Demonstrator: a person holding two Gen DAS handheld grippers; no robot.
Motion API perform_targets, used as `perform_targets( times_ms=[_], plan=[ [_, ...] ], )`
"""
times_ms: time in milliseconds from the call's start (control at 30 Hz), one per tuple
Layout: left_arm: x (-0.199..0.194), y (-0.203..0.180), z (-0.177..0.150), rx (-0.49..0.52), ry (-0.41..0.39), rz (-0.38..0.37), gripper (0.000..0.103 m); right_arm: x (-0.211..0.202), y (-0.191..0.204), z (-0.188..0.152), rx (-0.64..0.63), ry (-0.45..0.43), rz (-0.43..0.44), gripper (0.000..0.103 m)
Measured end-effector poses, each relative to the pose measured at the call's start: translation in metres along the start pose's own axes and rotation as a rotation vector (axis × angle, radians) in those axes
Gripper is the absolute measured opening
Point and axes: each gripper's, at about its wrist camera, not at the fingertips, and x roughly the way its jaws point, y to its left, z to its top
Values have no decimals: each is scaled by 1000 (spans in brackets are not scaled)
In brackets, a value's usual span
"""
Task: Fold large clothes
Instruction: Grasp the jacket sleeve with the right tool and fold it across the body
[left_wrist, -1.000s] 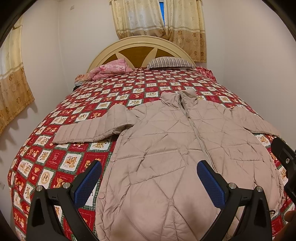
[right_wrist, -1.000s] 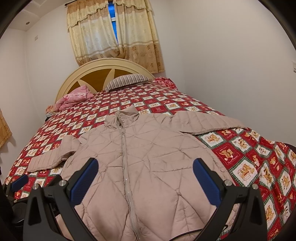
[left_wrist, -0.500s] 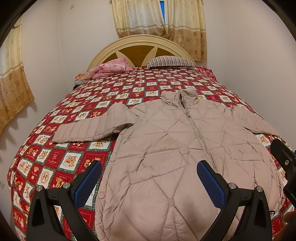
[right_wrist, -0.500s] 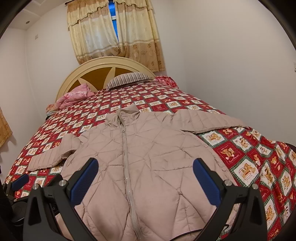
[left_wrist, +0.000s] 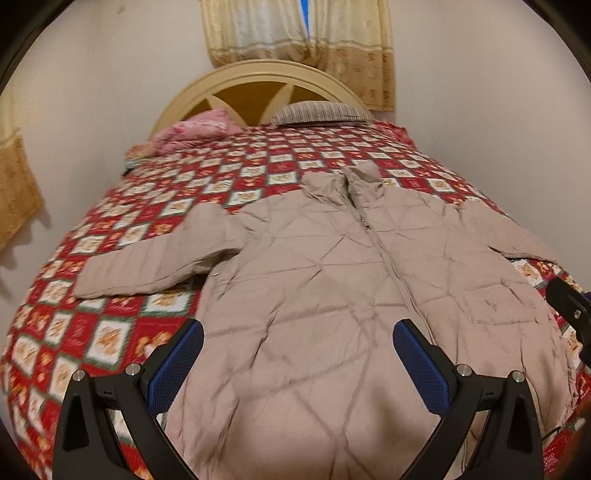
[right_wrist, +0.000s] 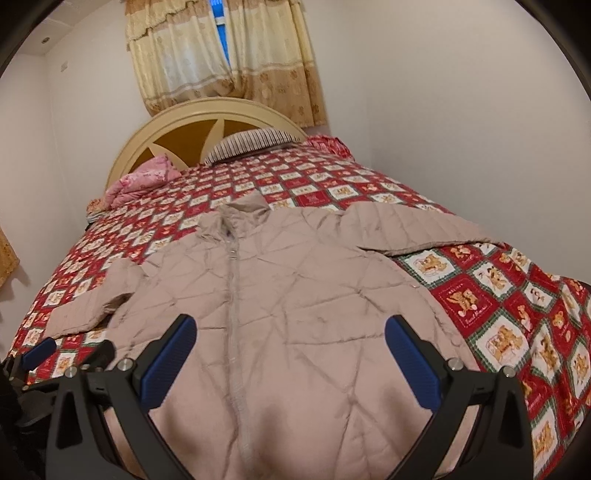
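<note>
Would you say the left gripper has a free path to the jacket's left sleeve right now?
Probably yes. The left gripper is open and empty above the jacket, and the sleeve lies flat on the quilt with nothing between them.

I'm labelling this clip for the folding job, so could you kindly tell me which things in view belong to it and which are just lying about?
Belongs to the job:
beige quilted zip-up jacket
left gripper
right gripper

Just lying about:
pink crumpled blanket
striped pillow
red patchwork teddy-bear bedspread

Soft, warm indoor light, faint wall shadows, slight motion blur — heavy fisheye bending, dark vignetted corners.
</note>
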Motion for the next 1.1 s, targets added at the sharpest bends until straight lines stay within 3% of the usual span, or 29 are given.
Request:
perform_targets(
  times_ms=[100,233,333,500,600,700,867,1100],
  plan=[
    [23,16,20,-21,4,15,102,30,-26,19,47,81,18,103],
    [61,37,49,-48,-6,58,102,62,-77,43,144,115,51,99],
    [86,47,58,-68,-11,57,102,81,-130,64,280,119,43,84],
    [137,50,47,-80,19,126,102,111,-251,78,587,66,-42,83],
    [158,55,35,-124,59,117,102,129,-323,74,761,78,-84,73],
    [171,63,28,-176,90,119,102,146,-366,67,895,96,-82,72],
    [190,78,20,-261,170,112,102,168,-404,66,955,82,-131,72],
    [198,66,20,-216,190,162,102,192,-434,73,1007,67,-164,72]
  ],
)
